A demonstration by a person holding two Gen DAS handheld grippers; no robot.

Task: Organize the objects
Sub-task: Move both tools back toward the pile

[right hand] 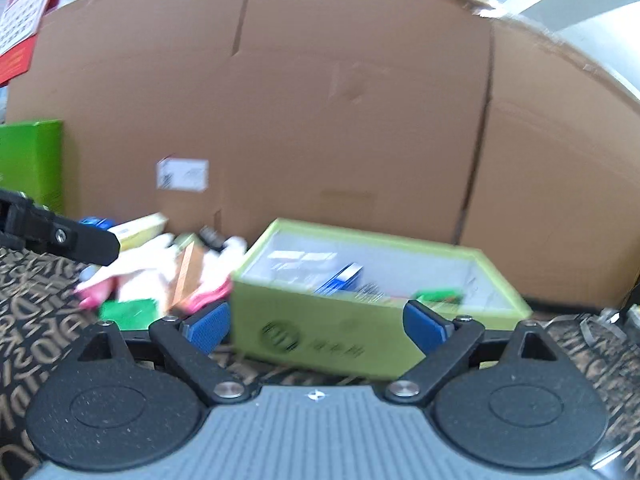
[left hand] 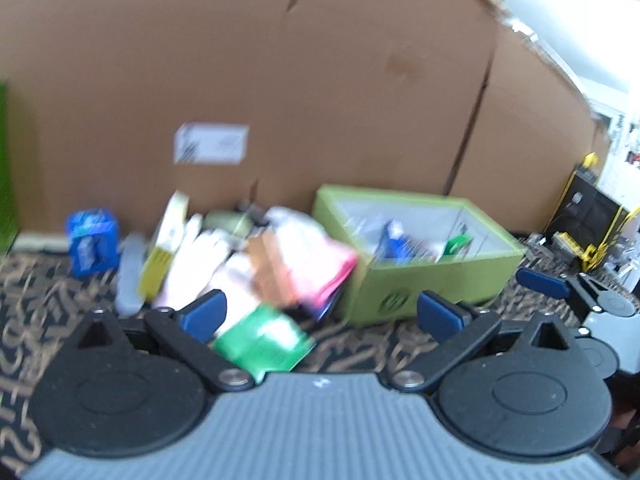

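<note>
Two grippers are over a patterned cloth [left hand: 48,312], and both have their blue pads spread wide with nothing held. The left gripper [left hand: 320,316] hangs near a messy pile of packets [left hand: 248,264]; a green packet [left hand: 264,340] lies on the cloth close under it, next to its left pad but not squeezed. The right gripper [right hand: 318,328] faces the near wall of a green box [right hand: 332,336]. The box sits right of the pile, in front of a big cardboard wall [left hand: 280,80]. Its open top faces up, and its long side runs from near left to far right. A few small things already lie inside it. A blue pack [left hand: 92,240] stands apart, far left. The pictures are blurry, so a grab made now could miss or pinch two packets at once. The pile is loose and heaped, so pulling one thing may drag others along. The right gripper could also bump the box and push it away.
</note>
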